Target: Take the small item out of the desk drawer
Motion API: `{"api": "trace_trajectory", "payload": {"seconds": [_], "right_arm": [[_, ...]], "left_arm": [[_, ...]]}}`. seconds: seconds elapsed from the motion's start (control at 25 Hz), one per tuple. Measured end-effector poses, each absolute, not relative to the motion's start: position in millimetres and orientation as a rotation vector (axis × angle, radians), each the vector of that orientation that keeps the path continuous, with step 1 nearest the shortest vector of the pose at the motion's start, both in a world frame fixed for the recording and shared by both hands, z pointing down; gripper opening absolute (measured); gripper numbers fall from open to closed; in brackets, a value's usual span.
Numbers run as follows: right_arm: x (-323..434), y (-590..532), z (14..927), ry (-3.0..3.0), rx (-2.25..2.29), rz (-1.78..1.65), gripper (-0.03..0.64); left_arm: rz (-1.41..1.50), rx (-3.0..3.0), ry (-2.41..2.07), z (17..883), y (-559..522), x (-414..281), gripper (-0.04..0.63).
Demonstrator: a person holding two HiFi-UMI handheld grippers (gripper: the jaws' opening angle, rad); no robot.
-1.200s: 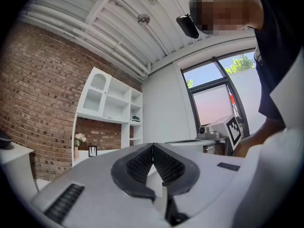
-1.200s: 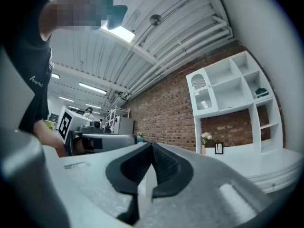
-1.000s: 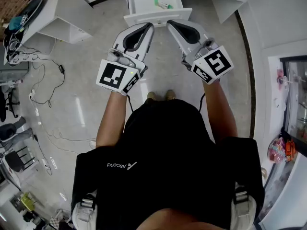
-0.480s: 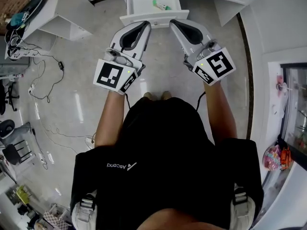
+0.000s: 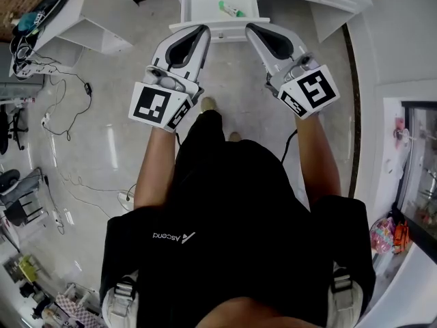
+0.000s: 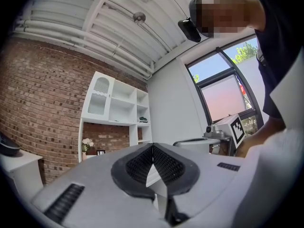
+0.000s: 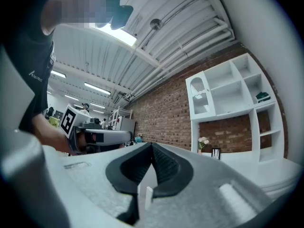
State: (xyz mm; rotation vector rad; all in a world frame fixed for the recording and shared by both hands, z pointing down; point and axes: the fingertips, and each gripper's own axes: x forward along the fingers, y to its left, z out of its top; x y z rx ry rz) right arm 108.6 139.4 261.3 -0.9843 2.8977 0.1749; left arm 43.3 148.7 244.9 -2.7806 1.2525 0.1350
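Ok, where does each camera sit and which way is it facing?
Head view: on the head, facing steeply down at the open drawer, left gripper and right gripper; arms, torso show.
Left gripper view: on that gripper, facing brick wall; torso at right.
Right gripper view: likewise; torso at left.
Both gripper views share the white shelf.

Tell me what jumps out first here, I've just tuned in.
The left tool and right tool, each with a black-and-white marker cube, are held side by side in front of the person, both shut and empty. Just beyond their tips, the open white drawer holds a small green item near its right side.
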Motion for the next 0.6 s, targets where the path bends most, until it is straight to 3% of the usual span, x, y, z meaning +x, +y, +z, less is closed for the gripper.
{"api": "trace_trajectory", "payload": {"seconds": [0.6], "right_arm": [[88.3, 13.6, 286.2, 2.959, -1.042, 0.195, 0.002]], "left_arm": [[0.141, -2.802, 1.228, 269.6, 19.5, 21.3, -0.002]]}}
